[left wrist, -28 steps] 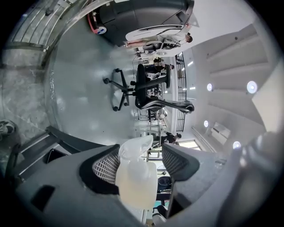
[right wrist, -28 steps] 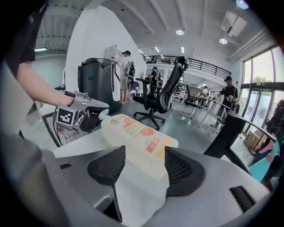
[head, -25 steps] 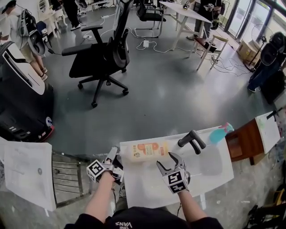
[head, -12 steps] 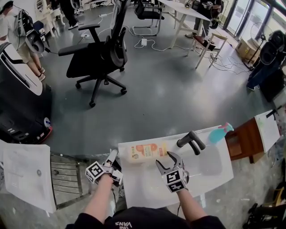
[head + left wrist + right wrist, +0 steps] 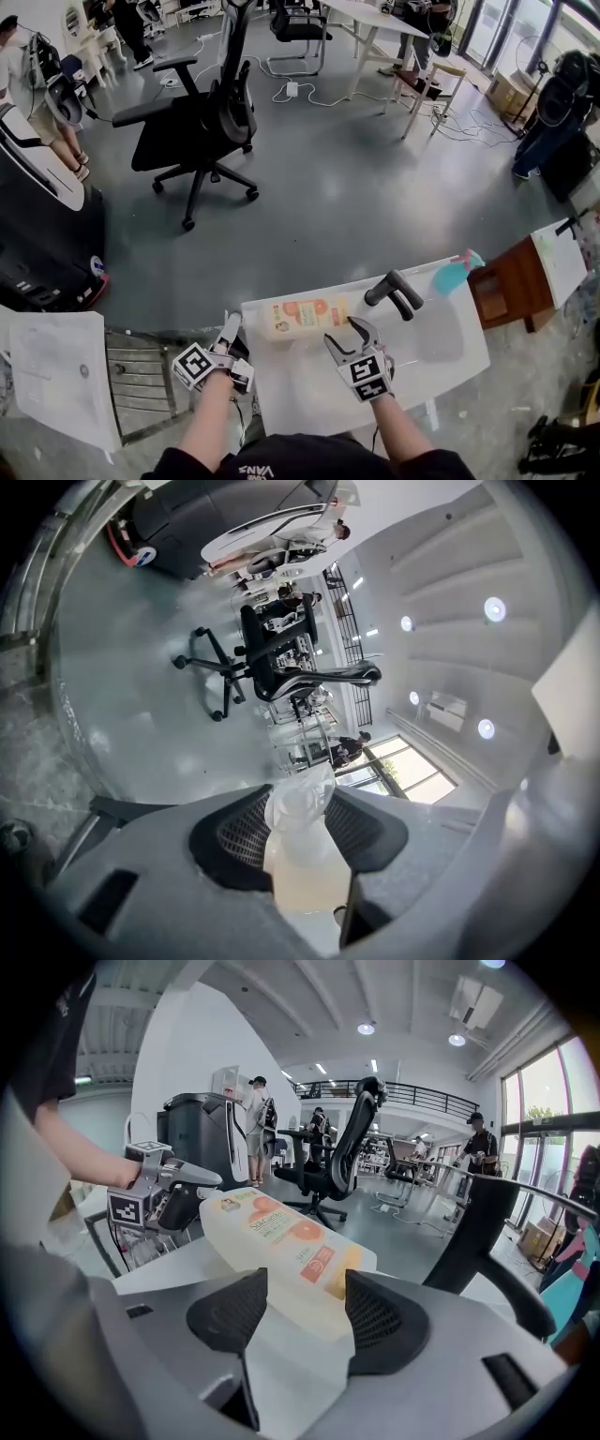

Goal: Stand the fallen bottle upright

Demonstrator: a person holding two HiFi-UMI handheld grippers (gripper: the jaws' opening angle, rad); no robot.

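A pale bottle with an orange label (image 5: 305,316) lies on its side on the white table (image 5: 441,347). Its white cap end (image 5: 300,803) points left, off the table's left edge. My left gripper (image 5: 231,330) has just been closing and is now shut on that cap end, pointing level. The right gripper view shows the bottle (image 5: 281,1241) just ahead of my right gripper (image 5: 307,1321), and the left gripper (image 5: 183,1190) at its far end. My right gripper (image 5: 345,334) hovers open close to the bottle's base, holding nothing.
A black two-pronged handle (image 5: 394,291) and a teal spray bottle (image 5: 452,274) sit at the table's far right. A brown wooden stand (image 5: 506,292) is beyond it. A metal rack (image 5: 141,375) stands left of the table, and an office chair (image 5: 197,122) on the floor.
My left gripper's jaws narrowed onto the bottle's cap end and rose a little. The right gripper stayed in place, open.
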